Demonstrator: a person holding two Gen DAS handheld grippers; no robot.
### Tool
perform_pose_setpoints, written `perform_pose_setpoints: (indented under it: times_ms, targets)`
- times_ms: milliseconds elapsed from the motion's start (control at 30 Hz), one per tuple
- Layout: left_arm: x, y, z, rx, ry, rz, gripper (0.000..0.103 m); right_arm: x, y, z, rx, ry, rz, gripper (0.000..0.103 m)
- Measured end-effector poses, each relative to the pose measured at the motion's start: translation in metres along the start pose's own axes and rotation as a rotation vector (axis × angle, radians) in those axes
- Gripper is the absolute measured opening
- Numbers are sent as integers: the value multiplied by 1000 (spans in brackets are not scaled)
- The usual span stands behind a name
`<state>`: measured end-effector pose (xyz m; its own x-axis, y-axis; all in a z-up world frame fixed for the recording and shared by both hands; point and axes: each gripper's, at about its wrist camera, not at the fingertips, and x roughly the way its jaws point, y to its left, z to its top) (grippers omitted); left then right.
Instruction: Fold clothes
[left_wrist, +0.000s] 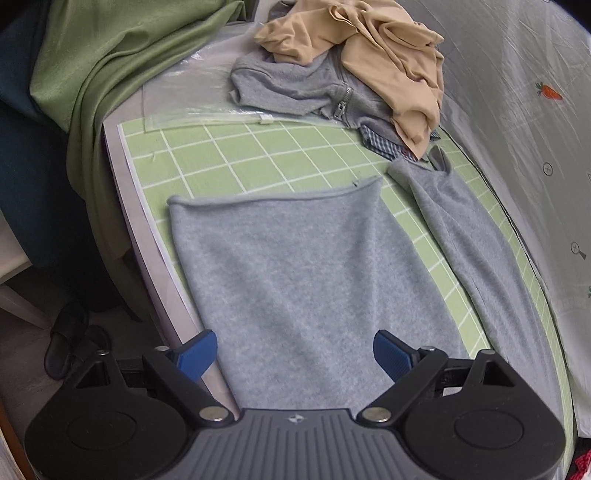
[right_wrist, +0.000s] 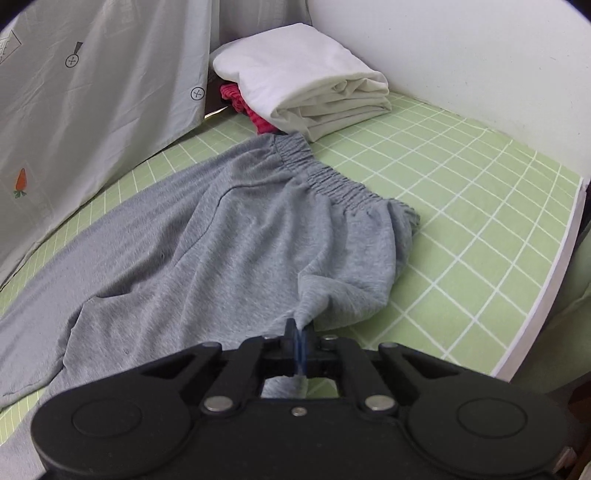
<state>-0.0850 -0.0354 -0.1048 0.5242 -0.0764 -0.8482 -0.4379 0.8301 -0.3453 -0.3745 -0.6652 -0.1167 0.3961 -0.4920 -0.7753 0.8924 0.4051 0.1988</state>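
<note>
We see grey sweatpants spread on the green grid mat, legs running far from us. Our left gripper hovers over the near leg, fingers wide apart, empty. Our right gripper has fingers pinched together on a fold of the pants near the waistband. Folded white cloth sits far.

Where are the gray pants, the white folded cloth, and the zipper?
gray pants (right_wrist: 207, 236), right wrist view, on the hip fabric.
white folded cloth (right_wrist: 295, 70), right wrist view, on its top.
zipper (left_wrist: 342, 101), left wrist view, on the metal teeth.
</note>
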Motion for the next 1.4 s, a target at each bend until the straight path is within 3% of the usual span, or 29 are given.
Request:
perform_pose_setpoints:
  times_ms: [200,433,1067,1233,1400]
  targets:
    - [7,20,29,-68,-44,46,92,1,5,1,4,7,-24,2]
    - [24,25,49,-70,-43,87,90,3,9,4,37,25,-69,2]
    - [45,16,46,-47,-44,124,87,18,31,9,-21,91,-132,2]
    - [45,11,43,-19,-57,167,79,21,33,10,-41,111,-133,2]
    - [43,9,40,0,-74,212,62,23,36,14,-62,119,-121,2]
